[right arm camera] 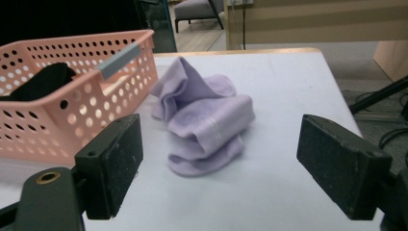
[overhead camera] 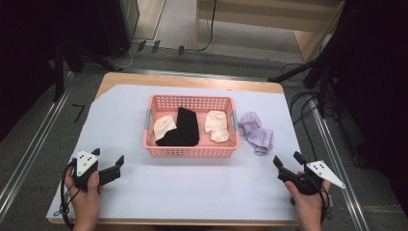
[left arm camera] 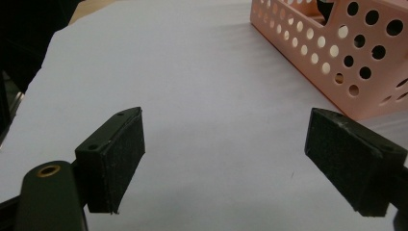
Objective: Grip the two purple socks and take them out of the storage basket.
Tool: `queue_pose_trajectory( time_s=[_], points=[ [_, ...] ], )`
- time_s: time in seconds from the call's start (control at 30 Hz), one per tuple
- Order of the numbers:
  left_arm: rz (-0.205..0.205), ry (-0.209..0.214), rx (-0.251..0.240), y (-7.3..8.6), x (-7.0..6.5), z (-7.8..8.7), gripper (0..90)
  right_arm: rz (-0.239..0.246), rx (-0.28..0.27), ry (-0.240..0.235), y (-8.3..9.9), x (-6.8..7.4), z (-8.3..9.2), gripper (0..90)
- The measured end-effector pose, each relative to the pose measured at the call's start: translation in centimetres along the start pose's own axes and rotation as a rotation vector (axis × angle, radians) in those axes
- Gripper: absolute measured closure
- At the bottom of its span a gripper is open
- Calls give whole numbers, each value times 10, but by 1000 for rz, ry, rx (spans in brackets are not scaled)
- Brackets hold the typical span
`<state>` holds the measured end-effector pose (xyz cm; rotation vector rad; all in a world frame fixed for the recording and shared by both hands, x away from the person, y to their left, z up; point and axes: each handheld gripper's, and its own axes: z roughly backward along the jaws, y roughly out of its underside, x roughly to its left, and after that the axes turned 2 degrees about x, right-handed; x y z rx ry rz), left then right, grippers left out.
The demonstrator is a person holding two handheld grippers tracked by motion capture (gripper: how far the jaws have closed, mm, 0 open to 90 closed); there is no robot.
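Both grippers rested near the table's front edge, jaws spread and empty
Right gripper (overhead camera: 287, 163) faced the crumpled lilac socks (overhead camera: 256, 132) just right of the pink basket (overhead camera: 190, 150); left gripper (overhead camera: 108, 159) waited near left

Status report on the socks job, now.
Both tools open, left and right. Purple socks crumpled on the table beside the pink basket, untouched. Nothing in the way.

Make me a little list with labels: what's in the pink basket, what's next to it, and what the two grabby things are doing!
In the basket: black sock, two cream socks
Beside the basket: purple socks, lying on the white sheet
Left gripper: fingers wide open, nothing between them
Right gripper: fingers wide open, pointing at the purple socks, not touching
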<state>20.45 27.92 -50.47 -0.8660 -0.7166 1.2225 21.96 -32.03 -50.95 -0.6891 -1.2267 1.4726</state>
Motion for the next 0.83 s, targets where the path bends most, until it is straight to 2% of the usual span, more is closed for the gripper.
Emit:
queue_pose_trajectory(
  time_s=[0.1,0.13,0.43,0.57,0.67,0.83],
  points=[
    [-2,0,0,0,0,0,150,-17,3,1,3,-5,6,167],
    [-3,0,0,0,0,0,150,-33,3,8,7,-11,13,168],
    [-3,-1,-2,0,0,0,150,-43,6,46,20,-27,35,179],
    [-7,-3,-2,0,0,0,150,-58,12,60,25,-29,36,196],
    [-3,-1,-1,0,0,0,150,-66,-1,75,25,-29,36,205],
    [2,0,-2,0,0,0,150,-66,11,92,25,-28,34,213]
  ],
)
